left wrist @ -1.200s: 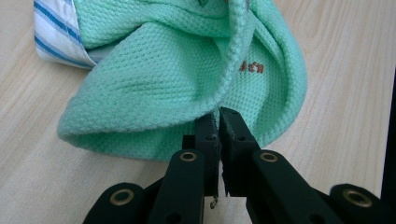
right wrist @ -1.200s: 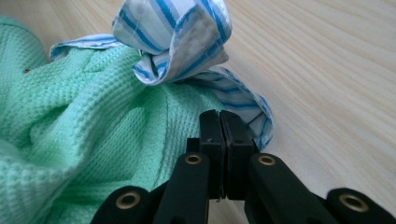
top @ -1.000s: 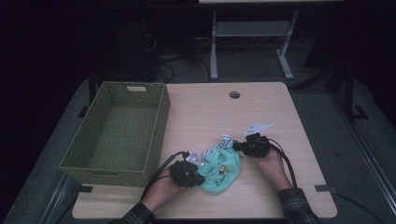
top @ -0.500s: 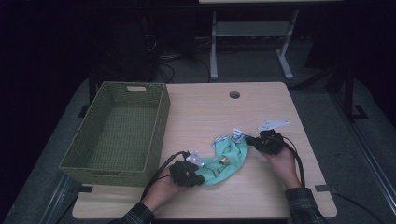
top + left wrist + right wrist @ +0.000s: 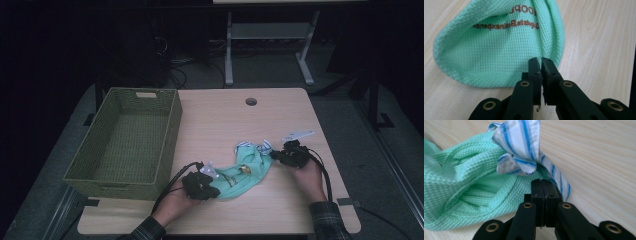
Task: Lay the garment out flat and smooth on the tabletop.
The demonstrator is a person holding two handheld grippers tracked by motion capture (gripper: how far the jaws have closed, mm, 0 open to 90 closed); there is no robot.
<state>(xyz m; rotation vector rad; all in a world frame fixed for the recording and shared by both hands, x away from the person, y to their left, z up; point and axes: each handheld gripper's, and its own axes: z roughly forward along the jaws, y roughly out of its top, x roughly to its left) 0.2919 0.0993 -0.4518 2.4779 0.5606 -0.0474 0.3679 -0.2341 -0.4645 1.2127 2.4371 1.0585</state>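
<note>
Your mint-green waffle-knit garment [image 5: 245, 175] with blue-and-white striped trim [image 5: 524, 147] lies stretched on the light wooden desk [image 5: 240, 125], toward its six o'clock edge. Brown print across it reads partly "OOP"; the line below is too blurred to read. Your left gripper [image 5: 202, 186] has its fingers clamped on the hem at eight o'clock; your right gripper [image 5: 290, 156] pinches the striped trim at two o'clock. The green woven basket [image 5: 127, 142] sits at nine o'clock.

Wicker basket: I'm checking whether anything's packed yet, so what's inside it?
Nothing shows inside the wicker basket: just its bare woven floor. Its near wall hides the floor strip right behind it.
</note>
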